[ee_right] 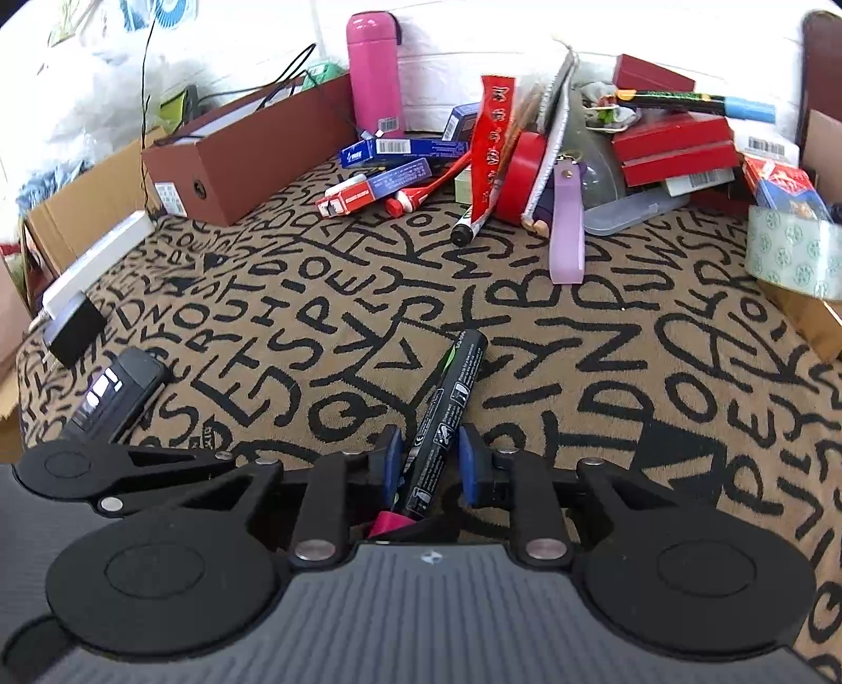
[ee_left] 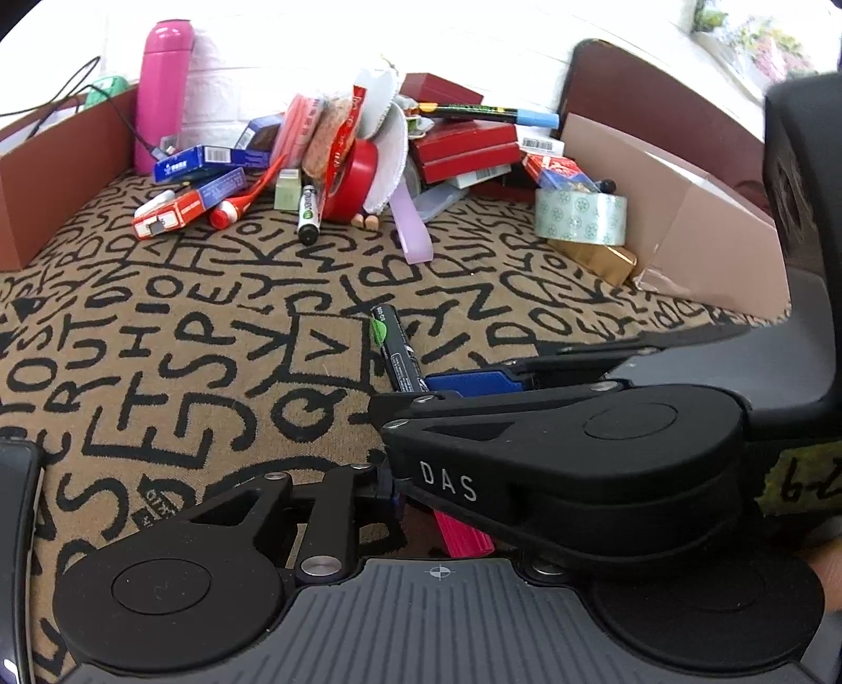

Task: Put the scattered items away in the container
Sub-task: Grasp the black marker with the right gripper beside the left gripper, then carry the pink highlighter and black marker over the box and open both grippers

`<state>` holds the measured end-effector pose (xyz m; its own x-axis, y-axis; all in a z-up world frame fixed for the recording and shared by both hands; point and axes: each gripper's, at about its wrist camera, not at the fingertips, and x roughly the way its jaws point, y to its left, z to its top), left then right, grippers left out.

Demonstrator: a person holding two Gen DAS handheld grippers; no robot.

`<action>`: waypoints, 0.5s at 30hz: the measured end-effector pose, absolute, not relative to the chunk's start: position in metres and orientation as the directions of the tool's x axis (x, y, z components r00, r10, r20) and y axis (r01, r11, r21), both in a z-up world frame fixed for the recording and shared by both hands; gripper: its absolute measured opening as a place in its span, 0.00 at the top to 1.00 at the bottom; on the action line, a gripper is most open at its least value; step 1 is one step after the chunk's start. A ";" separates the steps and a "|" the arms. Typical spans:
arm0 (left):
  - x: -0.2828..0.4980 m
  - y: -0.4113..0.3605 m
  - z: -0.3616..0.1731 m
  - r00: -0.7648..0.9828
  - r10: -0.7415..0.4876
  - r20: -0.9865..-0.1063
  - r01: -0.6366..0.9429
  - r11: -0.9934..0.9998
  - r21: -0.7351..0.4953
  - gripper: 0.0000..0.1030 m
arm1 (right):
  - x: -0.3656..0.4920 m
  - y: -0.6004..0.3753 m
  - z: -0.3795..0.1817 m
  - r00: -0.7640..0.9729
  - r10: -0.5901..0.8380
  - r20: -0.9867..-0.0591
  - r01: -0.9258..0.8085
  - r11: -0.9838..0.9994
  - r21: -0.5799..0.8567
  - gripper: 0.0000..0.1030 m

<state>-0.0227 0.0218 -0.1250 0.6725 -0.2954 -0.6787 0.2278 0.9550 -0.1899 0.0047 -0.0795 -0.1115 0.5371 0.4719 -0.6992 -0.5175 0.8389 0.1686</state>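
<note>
On a letter-patterned cloth point(ee_right: 605, 337) — right gripper point(ee_right: 429, 463) clamping black marker point(ee_right: 447, 405), left gripper point(ee_left: 392, 481) pinching its pink end

A tan cloth point(ee_right: 579, 337) printed all over with black letters covers the worktop. Along the cloth's far edge stands a white brick wall point(ee_right: 437, 68), washed out by bright light. Beyond the cloth's far left corner lie crumpled white plastic bags point(ee_right: 79, 89), with a thin black cable point(ee_right: 144, 105) hanging in front of them. Just off the cloth's left edge sits an open cardboard carton point(ee_right: 79, 210). Past the cloth's far right corner, blurred green foliage point(ee_left: 752, 37) shows.
</note>
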 end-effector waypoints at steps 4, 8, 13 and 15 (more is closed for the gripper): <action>-0.030 0.014 -0.123 0.672 -0.304 -0.675 0.246 0.952 -0.184 0.79 | -0.003 -0.091 -0.110 0.546 0.474 -0.691 -0.501 0.845 0.184 0.76; -0.038 -0.001 -0.122 0.672 -0.318 -0.669 0.275 0.946 -0.174 0.79 | -0.011 -0.108 -0.109 0.562 0.470 -0.681 -0.465 0.860 0.209 0.77; -0.042 -0.021 -0.118 0.657 -0.346 -0.670 0.326 0.932 -0.161 0.79 | -0.020 -0.132 -0.106 0.595 0.448 -0.667 -0.421 0.881 0.216 0.77; -0.042 -0.030 -0.116 0.650 -0.356 -0.671 0.343 0.926 -0.159 0.80 | -0.021 -0.143 -0.105 0.607 0.443 -0.660 -0.399 0.888 0.228 0.78</action>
<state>-0.0425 -0.0299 -0.1163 0.6503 -0.3558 -0.6712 0.3427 0.9259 -0.1588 -0.0206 -0.1425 -0.1049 0.6067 0.4425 -0.6604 -0.3990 0.8880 0.2285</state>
